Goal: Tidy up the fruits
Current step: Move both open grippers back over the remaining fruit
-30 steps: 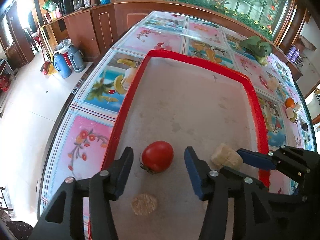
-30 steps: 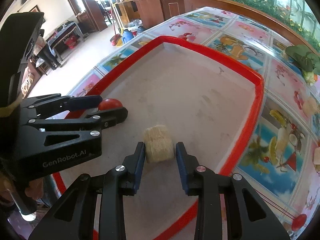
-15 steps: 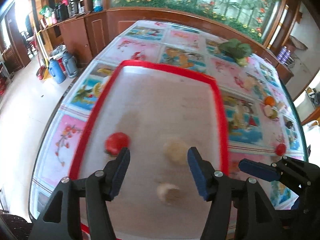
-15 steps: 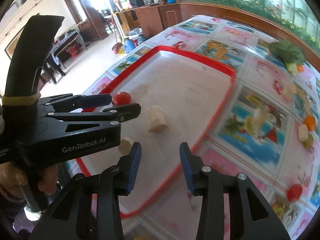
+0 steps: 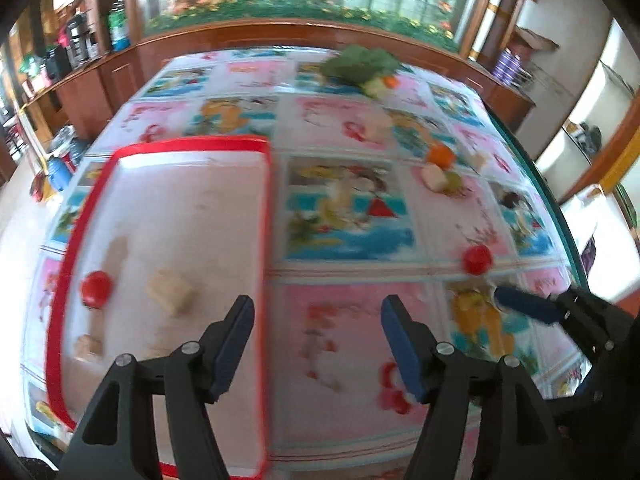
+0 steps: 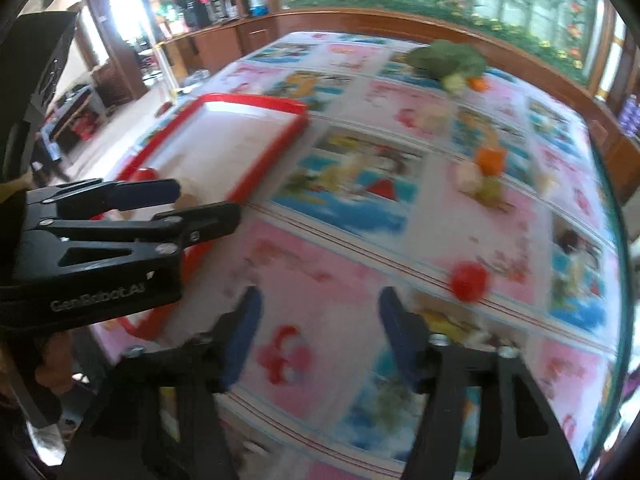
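On the left part of the table (image 5: 344, 320), the red-rimmed tray (image 5: 265, 240) already carried a red tomato (image 5: 96, 288) near its left rim, a pale block (image 5: 170, 291) just beside it toward the middle, and a smaller pale piece (image 5: 89, 346) near the tray's near-left corner. Your left gripper (image 5: 316, 344) hung over the bare cloth just right of the tray's right rim, its jaws opening with nothing between them. Your right gripper (image 6: 318, 340) sat further right over the same pink patch, jaws likewise opening and empty.

The step in hand looked like the reach for the next fruit. The closest loose one was a second tomato (image 6: 468, 281), lying just ahead and to the right of your right gripper, toward the table's right edge. Beyond it, an orange fruit (image 5: 440, 155) touched a pale chunk (image 5: 434, 176) nearer the right edge, and leafy greens (image 5: 360, 65) lay by the far edge.

To do this well, you needed to slow down, since both views were smeared by motion. You should have let the jaws finish spreading, centred the round tomato between the pads, and come down from above so it could not roll off the right edge. A gentle squeeze would have spared its soft skin.
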### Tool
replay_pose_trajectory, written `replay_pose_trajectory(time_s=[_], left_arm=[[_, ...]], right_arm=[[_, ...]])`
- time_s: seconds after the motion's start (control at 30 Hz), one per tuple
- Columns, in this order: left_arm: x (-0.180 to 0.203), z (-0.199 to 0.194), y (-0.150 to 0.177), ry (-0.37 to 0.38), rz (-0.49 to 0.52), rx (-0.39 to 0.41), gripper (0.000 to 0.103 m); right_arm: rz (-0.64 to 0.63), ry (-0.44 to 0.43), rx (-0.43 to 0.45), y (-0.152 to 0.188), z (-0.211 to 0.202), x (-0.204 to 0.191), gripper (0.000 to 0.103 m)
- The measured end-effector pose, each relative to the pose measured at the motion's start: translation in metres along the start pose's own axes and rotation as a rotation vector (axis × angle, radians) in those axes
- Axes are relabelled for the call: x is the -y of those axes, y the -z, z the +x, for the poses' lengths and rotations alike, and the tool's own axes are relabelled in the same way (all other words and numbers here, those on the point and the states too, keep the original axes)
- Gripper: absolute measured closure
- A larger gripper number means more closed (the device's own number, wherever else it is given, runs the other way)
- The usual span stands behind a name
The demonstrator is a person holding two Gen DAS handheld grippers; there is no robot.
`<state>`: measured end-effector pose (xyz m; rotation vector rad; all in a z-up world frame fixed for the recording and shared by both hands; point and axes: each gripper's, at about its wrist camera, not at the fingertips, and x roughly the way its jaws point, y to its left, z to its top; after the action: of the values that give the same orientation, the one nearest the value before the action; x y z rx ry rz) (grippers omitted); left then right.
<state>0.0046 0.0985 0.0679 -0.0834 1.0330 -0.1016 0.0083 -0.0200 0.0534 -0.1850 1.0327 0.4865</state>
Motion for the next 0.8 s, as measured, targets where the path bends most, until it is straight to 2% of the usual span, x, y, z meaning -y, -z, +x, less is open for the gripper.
replay_pose_trajectory(time_s=[0.13,0.23,0.33,0.53,0.57,0.67,0.73,0.8], left_arm=[[0.024,0.006,0.007,0.013,0.036,-0.026,0.034],[0.033,0.007,0.009,0.018,0.039,-0.035,0.034],[0.04,0.007,0.01,0.018,0.039,-0.038,0.034],[0.048,0.01,0.013,0.013,0.031,-0.046,0.034],[0.049,0.011,0.013,0.012,0.03,-0.047,0.034],[0.052,0.011,0.015,0.012,0.025,-0.05,0.034],[0.054,0.011,0.017,0.012,0.024,-0.053,0.034],[0.055,0.012,0.018,0.01,0.02,-0.055,0.034]], right_arm=[[0.01,0.11,0.055,0.016,-0.017,0.026,0.024],[0.035,0.094,0.098,0.028,-0.031,0.048,0.022],[0.067,0.095,0.091,0.034,-0.035,0.068,0.019],[-0.035,0.295,0.178,0.047,-0.052,0.075,0.019],[-0.035,0.284,0.18,0.048,-0.055,0.078,0.019],[0.021,0.26,0.105,0.043,-0.046,0.095,0.019],[0.016,0.264,0.116,0.043,-0.045,0.096,0.019],[0.034,0.217,0.132,0.041,-0.044,0.099,0.019]])
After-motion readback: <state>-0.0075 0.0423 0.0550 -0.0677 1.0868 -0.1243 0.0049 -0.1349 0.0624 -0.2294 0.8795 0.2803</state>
